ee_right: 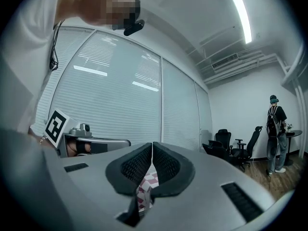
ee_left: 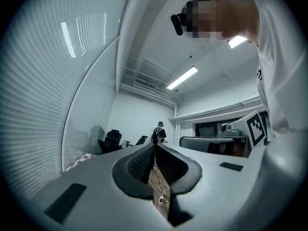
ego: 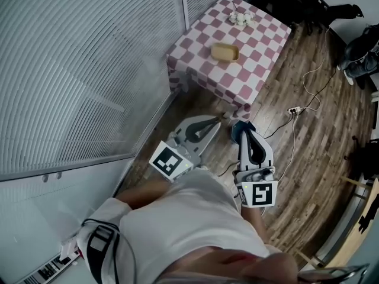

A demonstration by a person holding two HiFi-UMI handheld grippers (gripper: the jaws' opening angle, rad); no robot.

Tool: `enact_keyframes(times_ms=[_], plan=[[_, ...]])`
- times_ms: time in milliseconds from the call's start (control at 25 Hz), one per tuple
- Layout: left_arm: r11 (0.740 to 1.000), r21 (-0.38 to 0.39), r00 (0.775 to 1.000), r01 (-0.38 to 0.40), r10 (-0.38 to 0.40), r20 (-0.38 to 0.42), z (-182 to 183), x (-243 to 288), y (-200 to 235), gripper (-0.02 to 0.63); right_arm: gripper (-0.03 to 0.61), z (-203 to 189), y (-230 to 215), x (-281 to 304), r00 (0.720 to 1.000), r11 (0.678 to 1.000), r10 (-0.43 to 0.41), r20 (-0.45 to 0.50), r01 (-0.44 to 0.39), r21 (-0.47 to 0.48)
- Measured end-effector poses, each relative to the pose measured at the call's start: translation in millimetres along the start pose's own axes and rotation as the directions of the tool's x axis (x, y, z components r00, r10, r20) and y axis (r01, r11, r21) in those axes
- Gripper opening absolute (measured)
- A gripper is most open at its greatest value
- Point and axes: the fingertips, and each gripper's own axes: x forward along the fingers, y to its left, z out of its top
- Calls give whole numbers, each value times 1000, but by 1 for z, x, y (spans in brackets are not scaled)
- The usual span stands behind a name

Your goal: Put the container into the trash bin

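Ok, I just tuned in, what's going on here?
A person stands short of the checkered table with a gripper in each hand. The left gripper and the right gripper both have their jaws together with nothing between them. The tan container sits on the table, untouched, with some small white items beyond it. No trash bin is in view.
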Motion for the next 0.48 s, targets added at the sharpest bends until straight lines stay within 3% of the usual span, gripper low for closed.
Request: enact_keyframes(times_ms=[480], plan=[[999,-28,999,33,-32,19,19,86,139,37,32,-1,-59,155,999,998,-32,-33,30,-58]])
